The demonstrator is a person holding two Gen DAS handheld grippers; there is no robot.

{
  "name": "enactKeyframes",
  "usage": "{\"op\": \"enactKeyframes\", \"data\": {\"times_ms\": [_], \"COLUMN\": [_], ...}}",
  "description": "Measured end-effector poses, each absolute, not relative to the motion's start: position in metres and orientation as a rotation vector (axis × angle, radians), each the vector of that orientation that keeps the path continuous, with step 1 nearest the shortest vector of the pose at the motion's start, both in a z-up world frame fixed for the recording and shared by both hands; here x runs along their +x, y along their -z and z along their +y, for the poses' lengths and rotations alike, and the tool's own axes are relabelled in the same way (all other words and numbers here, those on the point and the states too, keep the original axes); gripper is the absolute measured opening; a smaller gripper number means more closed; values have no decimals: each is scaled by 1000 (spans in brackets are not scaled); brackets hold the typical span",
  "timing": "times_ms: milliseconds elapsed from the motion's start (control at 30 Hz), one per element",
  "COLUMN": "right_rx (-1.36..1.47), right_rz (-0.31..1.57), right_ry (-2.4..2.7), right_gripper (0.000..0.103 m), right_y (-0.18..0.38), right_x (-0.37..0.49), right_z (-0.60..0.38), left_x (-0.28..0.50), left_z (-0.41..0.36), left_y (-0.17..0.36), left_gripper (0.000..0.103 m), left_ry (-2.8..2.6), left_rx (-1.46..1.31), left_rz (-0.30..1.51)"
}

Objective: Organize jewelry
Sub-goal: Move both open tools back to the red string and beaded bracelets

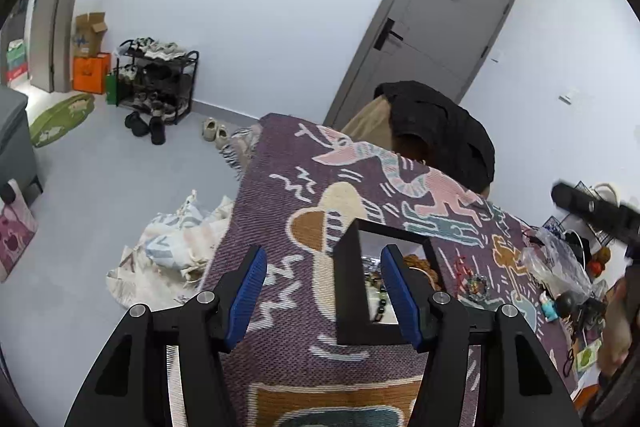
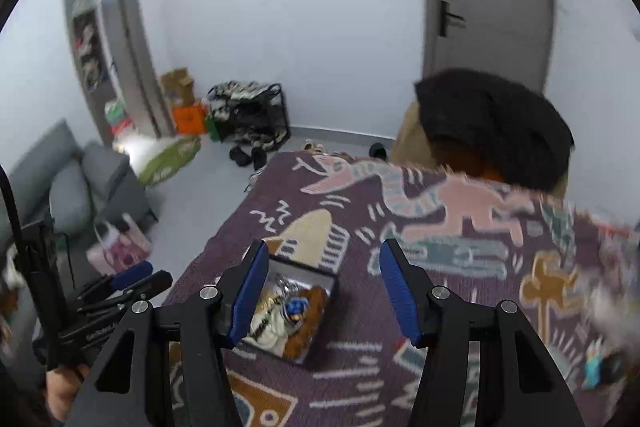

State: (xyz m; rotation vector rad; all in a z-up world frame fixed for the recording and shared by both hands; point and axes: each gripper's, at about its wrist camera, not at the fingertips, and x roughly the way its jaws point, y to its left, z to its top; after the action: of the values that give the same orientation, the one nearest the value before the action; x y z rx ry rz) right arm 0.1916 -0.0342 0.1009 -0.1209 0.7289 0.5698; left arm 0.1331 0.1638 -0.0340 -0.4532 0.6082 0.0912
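Observation:
A black open jewelry box [image 1: 352, 283] stands on the purple patterned blanket [image 1: 280, 211]; beads and bracelets show inside it. My left gripper [image 1: 324, 295] is open, its blue fingers on either side of the box's left wall, close above it. In the right wrist view the same box [image 2: 294, 311] holds pale, blue and brown jewelry pieces. My right gripper [image 2: 320, 291] is open and empty above the box, its left finger over the box's left edge. The left gripper [image 2: 120, 287] shows at the far left there. Loose red and multicoloured jewelry [image 1: 472, 279] lies right of the box.
Clear plastic bags [image 1: 560, 263], small figurines and clutter lie at the blanket's right end. A chair with a black garment [image 1: 440, 139] stands behind the table by a grey door [image 1: 432, 27]. A shoe rack [image 1: 156, 83], cloth bags [image 1: 176, 247] and a grey sofa [image 2: 68, 187] are on the floor side.

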Motion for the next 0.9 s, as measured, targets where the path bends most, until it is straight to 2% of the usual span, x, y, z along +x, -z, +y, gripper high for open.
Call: {"op": "enactKeyframes", "data": {"times_ms": [133,300,400,500,533,600,700,900], "right_rx": [-13,70,124,158,172,202,231,277], "right_rz": [728,733,731,726,730,732,739,759], "right_ry": [-515,-464,-444,-430,-425,-424,-411,-384], "right_gripper": [65,66,84,88,94,103,103,103], "right_y": [-84,-70,-64,-59,-56,-53,-48,-35], "right_x": [186,185,184,180,180,179,178,178], "right_z": [-73,-114,-137,-155,-161,-172,-186,-217], "left_x": [139,146,151,156,158,160,162,171], "left_z": [147,119,100,82,78,70,56,21], "left_y": [29,21,16,11,10,7,0,-9], "left_gripper": [61,61,61,61,62,76,92,94], "left_ry": [-73,-40,-20,-5,3,15,30,73], "left_rx": [-426,-381,-343,-304,-298,-296,-283,-232], "left_rz": [611,615,618,627,630,629,608,606]}}
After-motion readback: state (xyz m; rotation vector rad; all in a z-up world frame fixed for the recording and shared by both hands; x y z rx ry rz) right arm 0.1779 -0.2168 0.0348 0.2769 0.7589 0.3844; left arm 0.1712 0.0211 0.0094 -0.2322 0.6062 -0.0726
